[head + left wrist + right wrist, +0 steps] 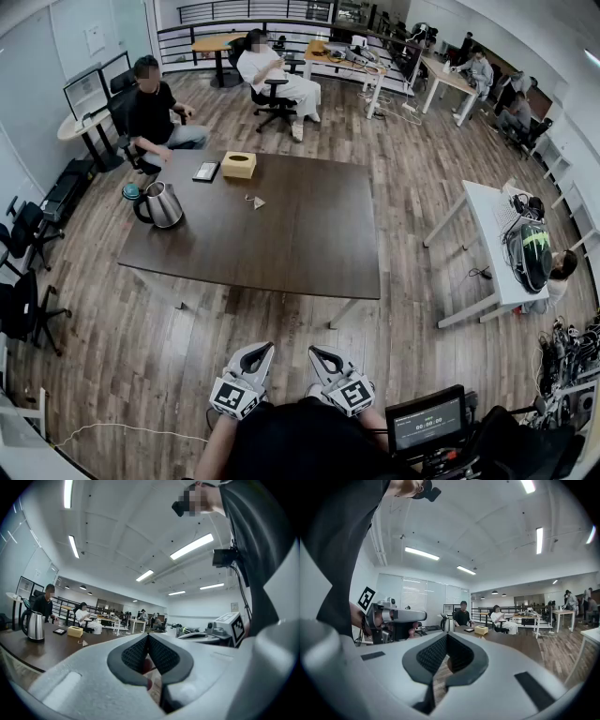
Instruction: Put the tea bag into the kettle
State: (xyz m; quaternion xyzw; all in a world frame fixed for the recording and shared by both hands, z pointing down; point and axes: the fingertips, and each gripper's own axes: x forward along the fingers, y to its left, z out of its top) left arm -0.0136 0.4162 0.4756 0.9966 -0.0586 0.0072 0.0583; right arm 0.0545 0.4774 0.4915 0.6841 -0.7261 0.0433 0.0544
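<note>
Both grippers: I held my left gripper and right gripper close to my body, well apart from the kettle. Each had its jaws pressed together on nothing, as no work was within reach.
Table: it bore the kettle near its left end.
Tea bag: it lay on the tabletop to the right of the kettle, clearly apart from it.
Kettle: upright, with the handle on its left side. I couldn't tell whether the lid was off.
Next, as I judged: step closer and pinch the bag.

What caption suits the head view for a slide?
Both shut, left gripper and right gripper hang short of the table bearing kettle and tea bag.
</note>
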